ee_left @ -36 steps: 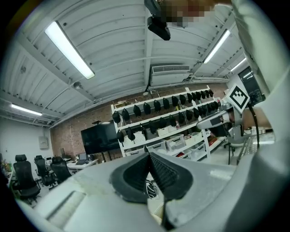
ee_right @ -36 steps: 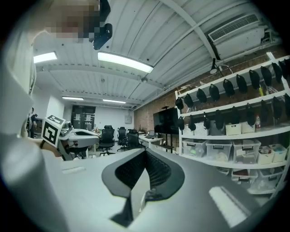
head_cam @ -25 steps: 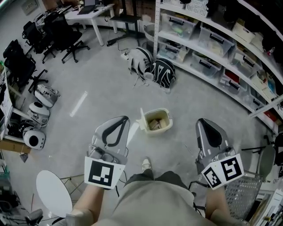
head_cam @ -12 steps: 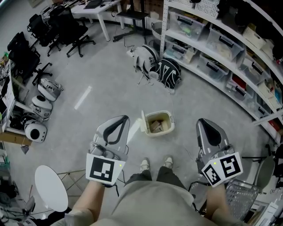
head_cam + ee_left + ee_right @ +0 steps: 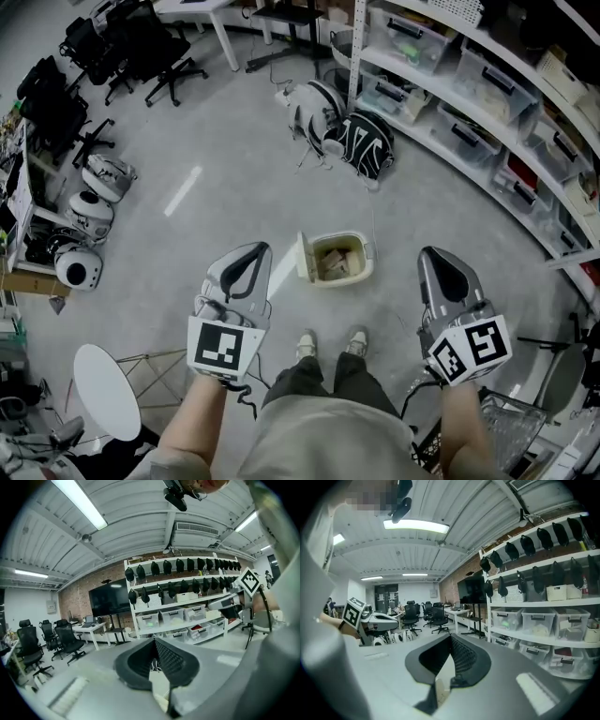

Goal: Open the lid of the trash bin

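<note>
Both my grippers, left [image 5: 255,253] and right [image 5: 433,258], have jaws pressed together on nothing, well clear of the trash bin [image 5: 367,266] on the floor before my feet. Its lid [image 5: 302,258] stands upright; I judge a clumsy nudge could drop it shut.

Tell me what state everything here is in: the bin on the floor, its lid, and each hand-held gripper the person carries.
Trash bin: upright on the floor, some rubbish inside.
Lid: open, standing up at the bin's left edge.
Left hand-held gripper: jaws together, holding nothing.
Right hand-held gripper: jaws together, holding nothing.
</note>
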### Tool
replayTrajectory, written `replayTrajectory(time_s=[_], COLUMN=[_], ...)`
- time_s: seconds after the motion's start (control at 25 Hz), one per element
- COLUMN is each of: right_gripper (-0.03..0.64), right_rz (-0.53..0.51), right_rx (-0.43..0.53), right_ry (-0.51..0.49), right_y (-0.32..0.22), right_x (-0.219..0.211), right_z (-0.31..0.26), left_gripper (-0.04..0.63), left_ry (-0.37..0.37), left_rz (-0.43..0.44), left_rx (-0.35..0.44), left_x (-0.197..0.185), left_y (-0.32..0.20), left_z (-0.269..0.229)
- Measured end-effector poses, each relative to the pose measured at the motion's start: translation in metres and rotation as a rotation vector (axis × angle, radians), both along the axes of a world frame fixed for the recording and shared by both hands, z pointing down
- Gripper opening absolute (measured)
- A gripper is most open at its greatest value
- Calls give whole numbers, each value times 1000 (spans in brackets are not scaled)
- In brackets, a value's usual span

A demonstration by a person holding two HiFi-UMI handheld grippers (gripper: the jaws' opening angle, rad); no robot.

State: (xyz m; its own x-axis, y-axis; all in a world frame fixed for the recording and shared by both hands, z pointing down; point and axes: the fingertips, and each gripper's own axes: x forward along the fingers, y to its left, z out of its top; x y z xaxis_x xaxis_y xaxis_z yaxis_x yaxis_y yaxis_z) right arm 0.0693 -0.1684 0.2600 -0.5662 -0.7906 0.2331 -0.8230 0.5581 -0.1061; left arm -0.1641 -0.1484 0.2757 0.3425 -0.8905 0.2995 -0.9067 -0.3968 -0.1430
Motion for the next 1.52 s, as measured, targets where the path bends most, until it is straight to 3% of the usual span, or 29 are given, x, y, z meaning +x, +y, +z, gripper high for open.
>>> replayTrajectory(time_s=[0.16, 0.64, 1.12, 1.36, 1.52], right_gripper=[3, 3, 3, 3, 3], right_rz=[-8, -30, -3, 24, 40], right_rx=[-47, -225, -366, -416, -431], right_ry=[-3, 28, 50, 47, 45], right_y=[-22, -64, -66, -63, -60], right_x=[0, -13, -1, 10, 20], right_z=[37, 195, 327, 360, 374], left_gripper=[2, 2, 2, 2, 2], left_ry=[-36, 16, 51, 63, 49], left_rz=[17, -64, -105, -110, -38], left_rx=[-25, -283, -527, -595, -599], left_x=[-4, -17, -13, -7, 19], left_y=[-25, -58, -50, -48, -53], left_z=[45, 233, 407, 448, 458])
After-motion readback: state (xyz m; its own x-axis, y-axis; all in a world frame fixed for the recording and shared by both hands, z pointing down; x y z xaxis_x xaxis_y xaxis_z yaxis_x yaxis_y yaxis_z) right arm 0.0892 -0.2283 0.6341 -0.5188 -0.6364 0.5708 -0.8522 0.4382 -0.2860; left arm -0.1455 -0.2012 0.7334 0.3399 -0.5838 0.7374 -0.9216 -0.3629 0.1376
